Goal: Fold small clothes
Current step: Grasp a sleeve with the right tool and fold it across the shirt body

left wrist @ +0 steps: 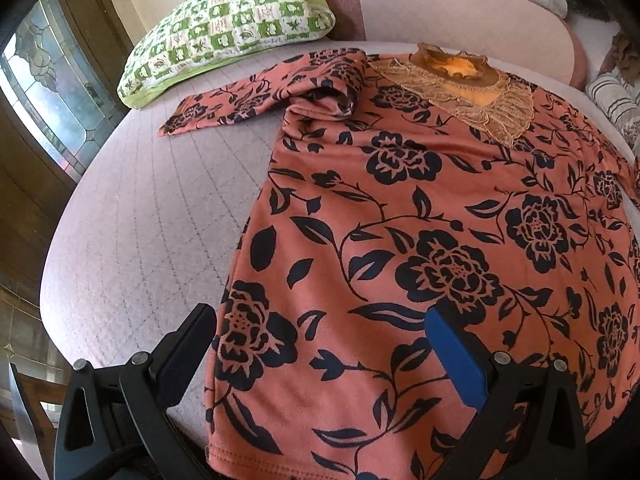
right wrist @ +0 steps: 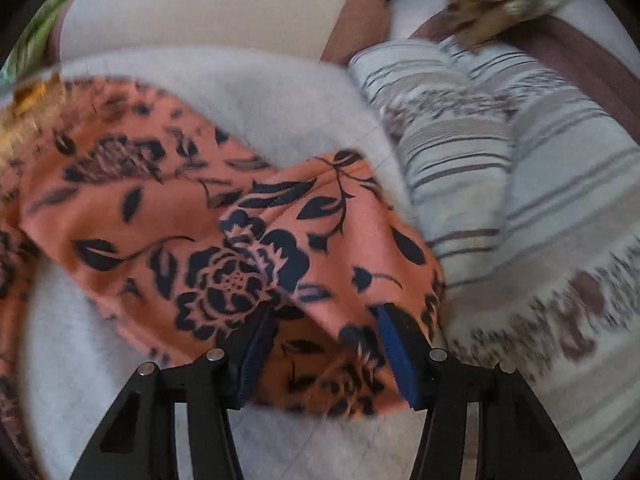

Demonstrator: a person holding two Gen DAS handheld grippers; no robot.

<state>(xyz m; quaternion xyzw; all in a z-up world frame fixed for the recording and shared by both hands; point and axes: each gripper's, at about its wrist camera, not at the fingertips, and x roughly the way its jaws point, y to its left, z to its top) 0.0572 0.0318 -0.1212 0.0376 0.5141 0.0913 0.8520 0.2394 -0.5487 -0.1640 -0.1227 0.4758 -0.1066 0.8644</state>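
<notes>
Off to my far left a green-and-white checked pillow [left wrist: 224, 28] rests at the edge of the pale quilted bed cover [left wrist: 152, 216]. Next to it the orange top with black flowers [left wrist: 420, 220] lies flat on that cover, its lace collar [left wrist: 464, 84] pointing away from me and one sleeve [left wrist: 256, 100] stretched out toward the pillow. My left tongs [left wrist: 320, 352] hang over the near hem with the fingers spread wide, one finger [left wrist: 188, 360] above the bare cover just off the top's side edge, the other above the printed cloth; they grip nothing.

Further right, my right tongs [right wrist: 324, 344] sit at the other sleeve [right wrist: 304, 240], which is bunched between the fingers. The jaws stand fairly narrow, but the view is blurred and I cannot tell whether they pinch the cloth. Beyond them lies a striped blanket [right wrist: 520, 200].
</notes>
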